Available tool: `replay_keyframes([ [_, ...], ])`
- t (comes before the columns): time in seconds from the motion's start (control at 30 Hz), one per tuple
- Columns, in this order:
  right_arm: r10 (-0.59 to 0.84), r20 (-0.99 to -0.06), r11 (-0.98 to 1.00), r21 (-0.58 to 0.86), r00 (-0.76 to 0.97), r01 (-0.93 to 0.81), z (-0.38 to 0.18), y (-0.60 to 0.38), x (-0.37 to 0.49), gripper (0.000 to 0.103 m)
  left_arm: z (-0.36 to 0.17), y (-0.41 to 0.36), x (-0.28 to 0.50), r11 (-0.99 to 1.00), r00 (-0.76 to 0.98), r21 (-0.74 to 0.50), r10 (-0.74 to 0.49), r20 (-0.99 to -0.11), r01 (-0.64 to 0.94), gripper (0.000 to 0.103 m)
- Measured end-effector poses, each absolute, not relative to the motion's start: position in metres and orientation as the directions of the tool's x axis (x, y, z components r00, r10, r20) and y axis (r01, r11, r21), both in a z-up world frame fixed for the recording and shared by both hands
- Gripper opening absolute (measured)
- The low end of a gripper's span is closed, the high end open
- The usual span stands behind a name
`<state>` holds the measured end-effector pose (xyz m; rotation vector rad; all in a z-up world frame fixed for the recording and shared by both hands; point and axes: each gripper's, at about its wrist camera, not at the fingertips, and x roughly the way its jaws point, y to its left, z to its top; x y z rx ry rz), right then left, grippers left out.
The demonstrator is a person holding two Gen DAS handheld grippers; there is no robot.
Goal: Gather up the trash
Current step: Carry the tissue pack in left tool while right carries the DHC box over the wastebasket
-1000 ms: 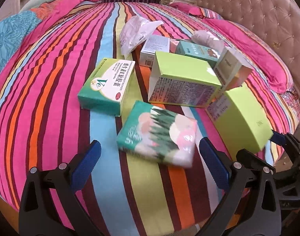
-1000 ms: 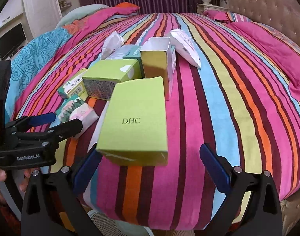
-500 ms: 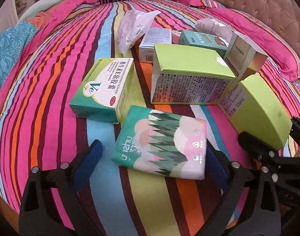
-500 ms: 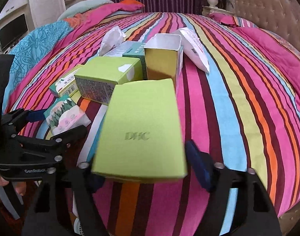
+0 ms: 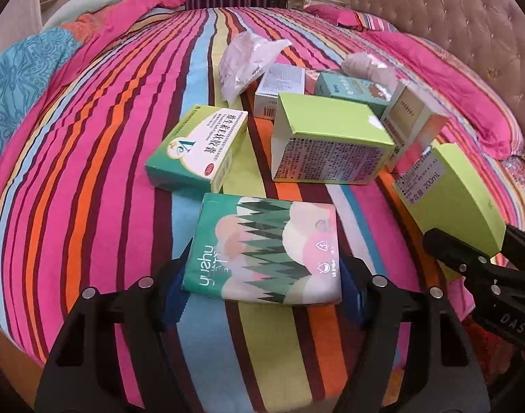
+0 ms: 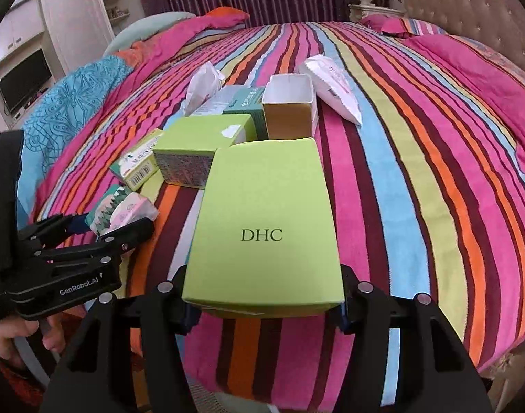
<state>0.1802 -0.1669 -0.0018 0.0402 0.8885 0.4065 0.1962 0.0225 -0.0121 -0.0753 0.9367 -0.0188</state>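
Note:
My left gripper (image 5: pixel 262 292) is shut on a soft tissue pack (image 5: pixel 266 251) with a green forest print, near the bed's front edge; the pack also shows in the right wrist view (image 6: pixel 121 211). My right gripper (image 6: pixel 264 304) is shut on a lime-green DHC box (image 6: pixel 266 227), which shows in the left wrist view (image 5: pixel 458 199) at the right. Behind lie a green-and-white Ve medicine box (image 5: pixel 199 148), a second lime-green box (image 5: pixel 328 144), an open gold-sided box (image 6: pixel 290 106), a teal box (image 5: pixel 348 87) and crumpled white wrappers (image 5: pixel 245 58).
All items lie on a striped bedspread (image 5: pixel 90 172). A tufted headboard (image 5: pixel 451 10) and pink pillows (image 5: pixel 462 79) are at the right. A blue quilt (image 6: pixel 70 103) lies at the left, with a cabinet and a TV (image 6: pixel 21 82) beyond.
Both grippers moved forward and closed: the left onto the tissue pack, the right onto the DHC box. One second ago both were open and short of the items.

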Motion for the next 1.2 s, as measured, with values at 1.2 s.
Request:
replay_keyframes([
  [1.2,0.411,-0.838,0.911,0.358,0.36,-0.204,-0.032,-0.183,0.043,0.055,-0.044,0.026,0.012,0.977,0.44,-0.204,-0.157,-0.884,-0.061,0.07],
])
